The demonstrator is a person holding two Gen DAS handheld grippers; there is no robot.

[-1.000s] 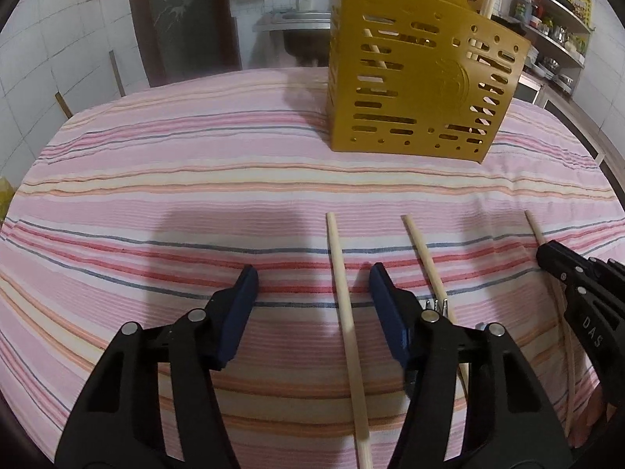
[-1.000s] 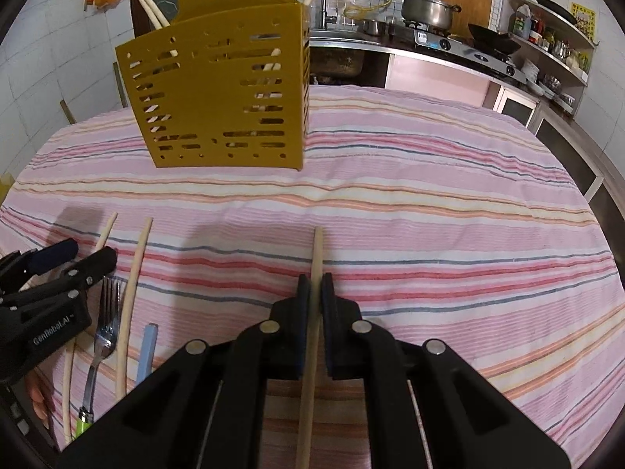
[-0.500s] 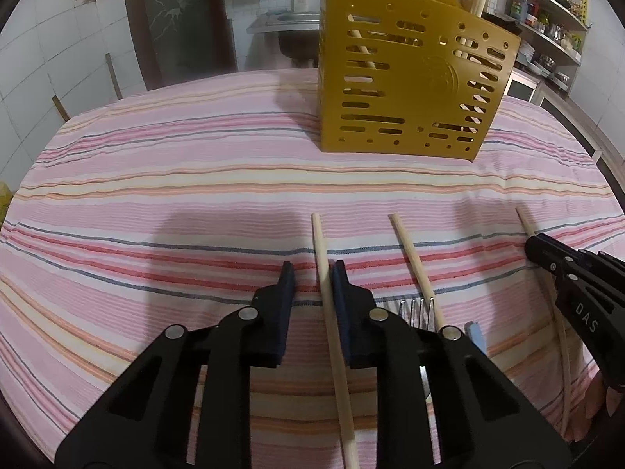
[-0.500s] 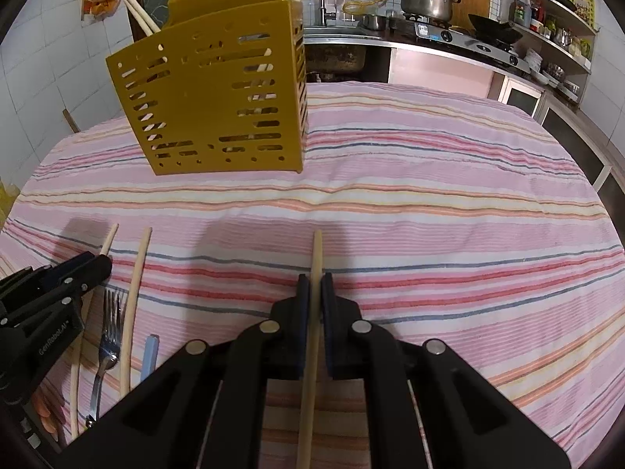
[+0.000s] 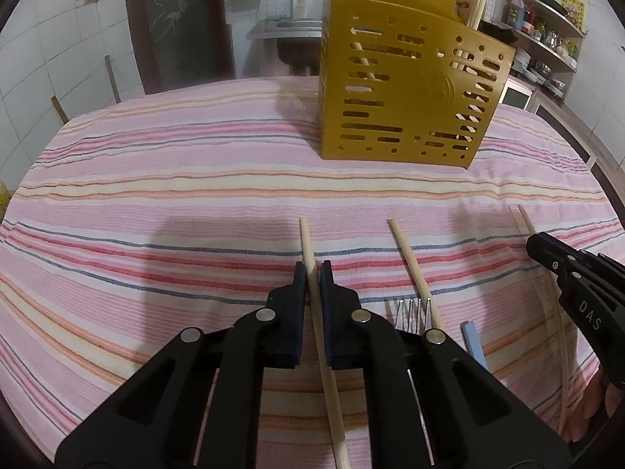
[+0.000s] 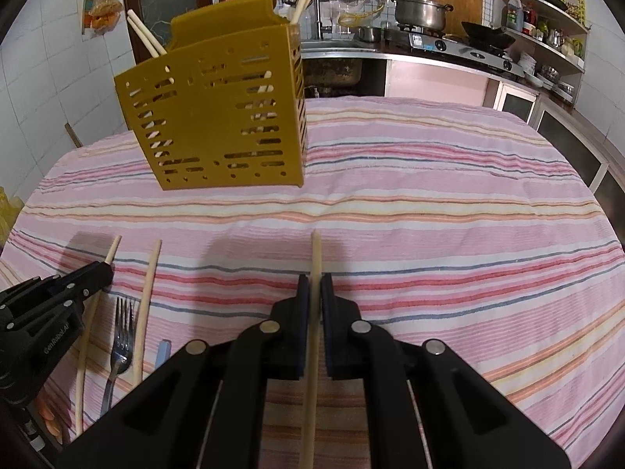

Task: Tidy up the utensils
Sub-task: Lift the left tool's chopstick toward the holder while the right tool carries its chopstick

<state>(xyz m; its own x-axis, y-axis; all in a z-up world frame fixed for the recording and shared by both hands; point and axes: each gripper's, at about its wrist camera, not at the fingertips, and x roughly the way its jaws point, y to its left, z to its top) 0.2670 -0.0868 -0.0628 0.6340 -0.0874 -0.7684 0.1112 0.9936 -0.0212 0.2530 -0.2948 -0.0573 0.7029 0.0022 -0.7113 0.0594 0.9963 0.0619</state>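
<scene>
A yellow slotted utensil holder (image 5: pixel 406 97) stands on the striped tablecloth (image 5: pixel 156 179), with several chopsticks inside; it also shows in the right wrist view (image 6: pixel 218 125). My left gripper (image 5: pixel 312 273) is shut on a wooden chopstick (image 5: pixel 308 250). My right gripper (image 6: pixel 314 285) is shut on another wooden chopstick (image 6: pixel 315 258). In the right wrist view the left gripper (image 6: pixel 97 273) shows at the left, with its chopstick (image 6: pixel 111 250). A loose chopstick (image 5: pixel 410 265), a fork (image 5: pixel 414 308) and a light blue handle (image 5: pixel 472 340) lie between the grippers.
A kitchen counter with a stove, a pot (image 6: pixel 420 11) and a wok (image 6: pixel 486 35) stands behind the table. Shelves with jars (image 6: pixel 547 27) are at the far right. A dark door (image 5: pixel 175 19) is at the back left.
My left gripper went from open to shut on the chopstick. Both grippers have risen a little with their chopsticks, and the holder looks nearer.
</scene>
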